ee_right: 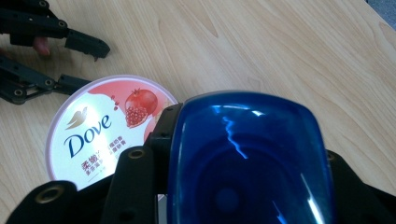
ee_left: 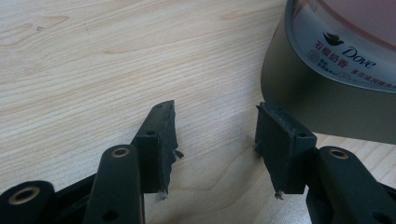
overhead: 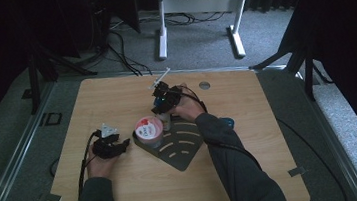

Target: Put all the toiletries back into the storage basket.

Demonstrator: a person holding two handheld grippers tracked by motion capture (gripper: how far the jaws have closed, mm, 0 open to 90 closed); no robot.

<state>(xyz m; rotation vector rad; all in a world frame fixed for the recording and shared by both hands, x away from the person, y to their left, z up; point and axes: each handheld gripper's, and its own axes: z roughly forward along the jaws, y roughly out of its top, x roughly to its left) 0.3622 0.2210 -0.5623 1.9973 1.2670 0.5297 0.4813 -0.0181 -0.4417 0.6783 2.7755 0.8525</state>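
A round Dove tub (overhead: 148,129) with a pink pomegranate lid stands on a dark fan-shaped slotted plate (overhead: 182,153) at the table's middle. My left gripper (overhead: 128,142) lies just left of the tub, pointing at it. In the left gripper view the left gripper (ee_left: 215,112) is open over bare wood, with the tub (ee_left: 341,42) and the plate's rim (ee_left: 317,102) ahead to the right. My right gripper (overhead: 166,118) points down right behind the tub. The right gripper (ee_right: 247,135) is shut on a translucent blue bottle (ee_right: 247,177), seen end-on, with the tub's lid (ee_right: 102,130) beside it.
The wooden table (overhead: 126,196) has a round grommet hole (overhead: 204,85) near its far edge. A small blue object (overhead: 226,122) lies beside the right forearm. A white desk frame (overhead: 196,3) and cables (overhead: 121,56) are on the carpet beyond the table.
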